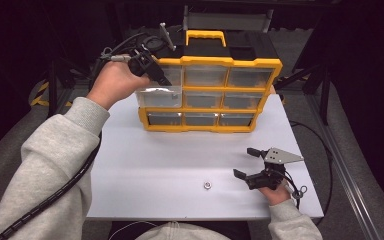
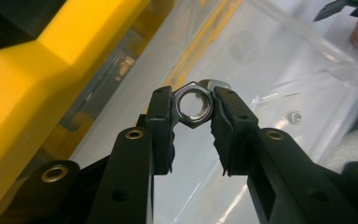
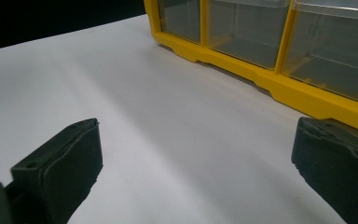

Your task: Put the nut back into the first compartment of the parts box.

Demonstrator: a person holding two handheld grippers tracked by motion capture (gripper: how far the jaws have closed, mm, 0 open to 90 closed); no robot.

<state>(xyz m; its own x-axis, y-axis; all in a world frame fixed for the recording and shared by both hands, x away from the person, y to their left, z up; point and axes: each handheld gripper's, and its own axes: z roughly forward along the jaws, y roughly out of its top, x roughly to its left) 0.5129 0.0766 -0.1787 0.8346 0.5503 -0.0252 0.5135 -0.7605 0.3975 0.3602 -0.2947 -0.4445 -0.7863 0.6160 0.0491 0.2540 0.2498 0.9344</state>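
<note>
A silver hex nut (image 2: pixel 193 105) is pinched between the pads of my left gripper (image 2: pixel 193 112), which is shut on it. It hangs over a clear plastic drawer (image 2: pixel 279 70) pulled out of the yellow organizer (image 1: pixel 210 62). From the high view, the left gripper (image 1: pixel 164 79) points down at that open drawer (image 1: pixel 159 96) in the organizer's left column, middle row. A second small nut (image 1: pixel 207 185) lies on the white table near the front edge. My right gripper (image 1: pixel 243 162) rests low at the front right, jaws wide apart with nothing between them (image 3: pixel 191 158).
The white table (image 1: pixel 170 160) ends close behind the second nut. The organizer's yellow frame (image 3: pixel 261 77) and its closed clear drawers stand ahead of the right gripper. A small nut (image 2: pixel 294 116) shows through the drawer's clear plastic. Black cables trail off the left side.
</note>
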